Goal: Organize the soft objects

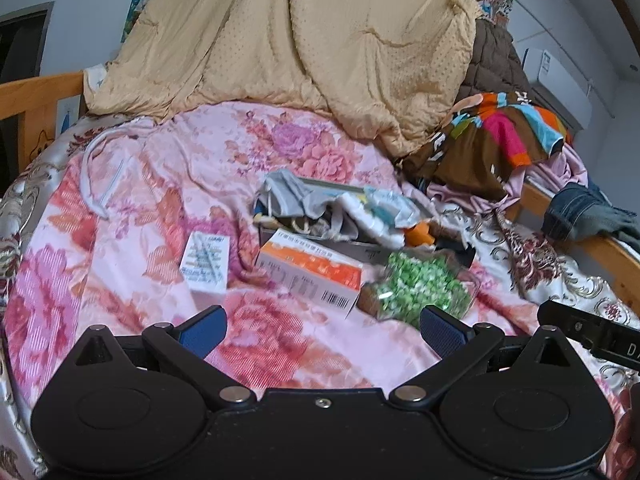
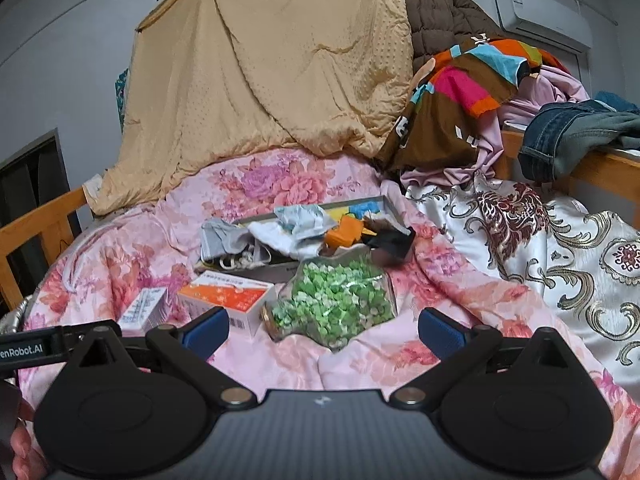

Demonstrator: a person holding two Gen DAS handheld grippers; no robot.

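Note:
A shallow grey box (image 1: 360, 245) (image 2: 280, 270) lies mid-bed, stuffed with small soft cloths: a grey one (image 1: 286, 196) (image 2: 222, 242), a white one (image 1: 376, 216) (image 2: 276, 242) and an orange piece (image 1: 418, 236) (image 2: 346, 232). A clear bag of green bits (image 1: 420, 290) (image 2: 332, 304) rests just in front of the box. My left gripper (image 1: 322, 330) hovers open over the pink floral quilt (image 1: 160, 208), short of the bag. My right gripper (image 2: 323, 330) is open too, its fingers either side of the bag but nearer the camera.
An orange-white carton (image 1: 308, 272) (image 2: 224, 300) and a small white carton (image 1: 206, 262) (image 2: 146, 310) lie left of the bag. A tan quilt (image 1: 288, 40) (image 2: 260, 64) is heaped behind. Colourful clothes (image 2: 460, 92), jeans (image 2: 572, 136) and a wooden rail (image 2: 600, 168) stand right.

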